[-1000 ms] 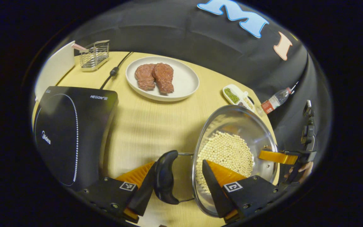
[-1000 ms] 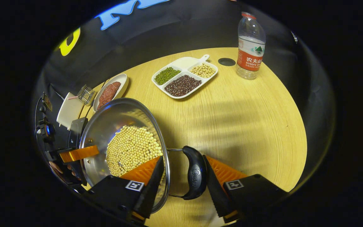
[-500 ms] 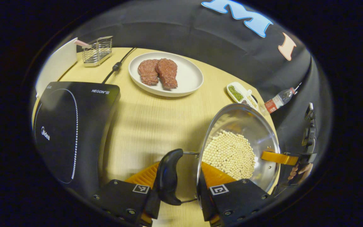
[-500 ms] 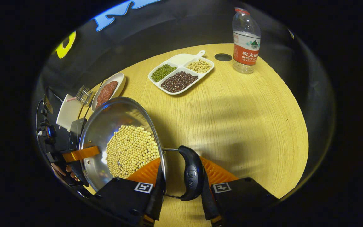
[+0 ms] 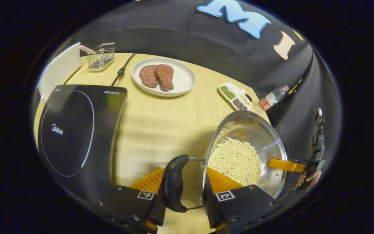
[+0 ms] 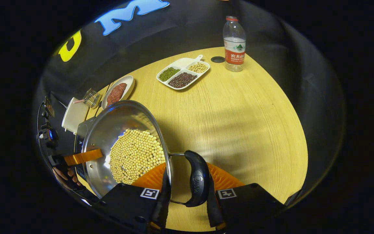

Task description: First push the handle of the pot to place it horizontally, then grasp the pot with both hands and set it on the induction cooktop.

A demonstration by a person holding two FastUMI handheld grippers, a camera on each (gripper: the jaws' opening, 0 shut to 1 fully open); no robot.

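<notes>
1. Left gripper view, bottom centre: the left gripper (image 5: 183, 208) has its jaws drawn in on the pot's black left handle (image 5: 173, 182). One finger lies outside the handle and the other sits by the pot wall. Whether both pads truly press is hard to tell, but it reads as a clamp.

2. Right gripper view, bottom centre: the right gripper (image 6: 187, 208) closes in the same way on the right handle (image 6: 198, 182), which stands between its two fingers.

3. Just beyond the jaws in both views is the steel pot (image 5: 265, 130), holding a bed of pale beans (image 5: 237, 161). The far gripper shows as a finger at the opposite rim, so the two handles lie on one line across the pot, with a gripper at each end.

4. The deciding relation: in the left gripper view the induction cooktop (image 5: 76, 130) fills the left of the frame, well apart from the pot, with bare table (image 5: 161, 120) between them. I judge that the left gripper leads a sideways carry and the right follows. The line between the handles should stay level so no beans spill.

5. Farther up the frame are a plate of meat (image 5: 182, 76), then a divided dish (image 6: 182, 76) and a bottle (image 6: 234, 45), all off the carrying path.
</notes>
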